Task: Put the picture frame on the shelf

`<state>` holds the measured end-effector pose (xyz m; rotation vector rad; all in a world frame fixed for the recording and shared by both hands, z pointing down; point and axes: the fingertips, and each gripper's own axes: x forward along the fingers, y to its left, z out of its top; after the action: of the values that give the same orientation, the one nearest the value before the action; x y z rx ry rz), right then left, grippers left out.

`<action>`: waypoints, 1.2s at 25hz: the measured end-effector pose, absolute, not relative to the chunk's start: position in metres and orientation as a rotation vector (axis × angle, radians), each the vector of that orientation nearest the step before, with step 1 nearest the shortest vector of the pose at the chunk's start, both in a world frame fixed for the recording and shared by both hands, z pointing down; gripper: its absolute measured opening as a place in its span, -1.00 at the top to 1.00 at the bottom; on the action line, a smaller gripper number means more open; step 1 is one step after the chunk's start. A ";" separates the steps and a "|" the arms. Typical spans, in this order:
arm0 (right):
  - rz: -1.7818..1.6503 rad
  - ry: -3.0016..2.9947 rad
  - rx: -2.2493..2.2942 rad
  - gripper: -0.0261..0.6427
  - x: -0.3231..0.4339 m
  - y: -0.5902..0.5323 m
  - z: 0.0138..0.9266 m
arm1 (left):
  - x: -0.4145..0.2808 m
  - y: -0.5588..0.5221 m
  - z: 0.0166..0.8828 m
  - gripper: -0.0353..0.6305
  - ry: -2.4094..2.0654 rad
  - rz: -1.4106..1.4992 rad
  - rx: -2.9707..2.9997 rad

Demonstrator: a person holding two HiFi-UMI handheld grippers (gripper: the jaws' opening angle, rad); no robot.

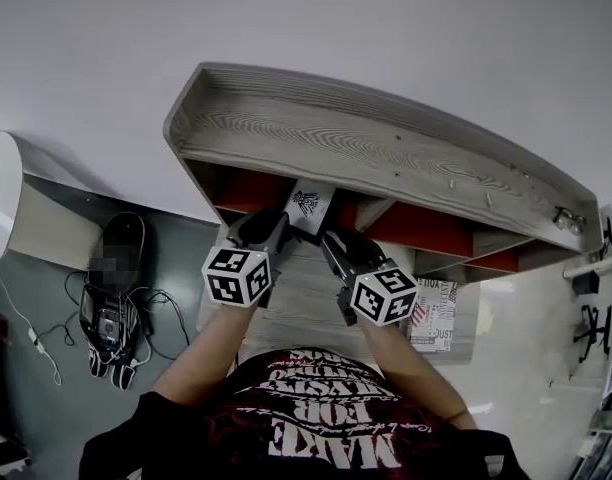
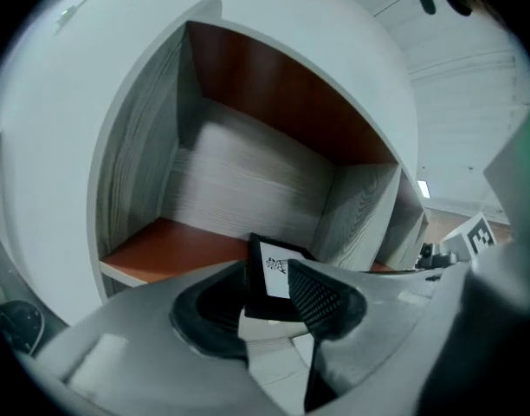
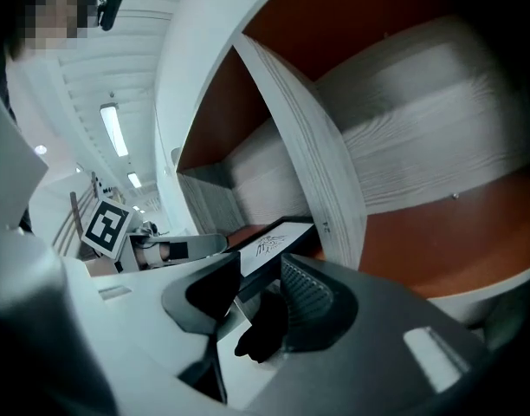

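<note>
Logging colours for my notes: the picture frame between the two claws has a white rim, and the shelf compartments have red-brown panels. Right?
No: the picture frame has a black rim, as the left gripper view shows. The shelf compartments have red-brown panels.

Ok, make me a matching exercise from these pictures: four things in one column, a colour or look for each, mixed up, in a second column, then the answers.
Things:
1. picture frame
2. shelf top
3. compartment floor
4. marker cube

Looks:
A. reddish brown
B. pattern of black and white squares
C. black rim around a white picture
D. grey wood grain

Pairs: 1-C, 2-D, 3-A, 4-B
</note>
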<state>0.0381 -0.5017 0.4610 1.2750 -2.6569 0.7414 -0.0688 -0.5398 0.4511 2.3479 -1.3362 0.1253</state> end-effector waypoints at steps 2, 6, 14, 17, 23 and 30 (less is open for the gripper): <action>0.661 -2.657 1.306 0.46 0.047 -0.494 0.451 | -0.073 -0.531 0.439 0.46 -1.365 0.071 2.380; 0.466 -2.676 1.396 0.85 0.068 -0.472 0.419 | -0.075 -0.506 0.407 0.59 -1.357 -0.050 2.453; 0.191 -2.709 1.447 0.85 0.101 -0.403 0.361 | -0.055 -0.440 0.361 0.89 -1.369 -0.021 2.623; 0.149 -2.709 1.452 0.85 0.114 -0.376 0.350 | -0.049 -0.415 0.352 0.89 -1.373 -0.028 2.631; 0.131 -2.691 1.491 0.85 0.139 -0.323 0.345 | -0.037 -0.357 0.346 0.89 -1.368 0.003 2.645; 0.105 -2.705 1.457 0.85 0.140 -0.274 0.348 | -0.049 -0.302 0.336 0.89 -1.434 0.025 2.647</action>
<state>0.1404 -0.2744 0.3476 1.4574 -2.7049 0.1049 -0.0489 -0.3016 0.3357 2.6473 -1.4343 0.0249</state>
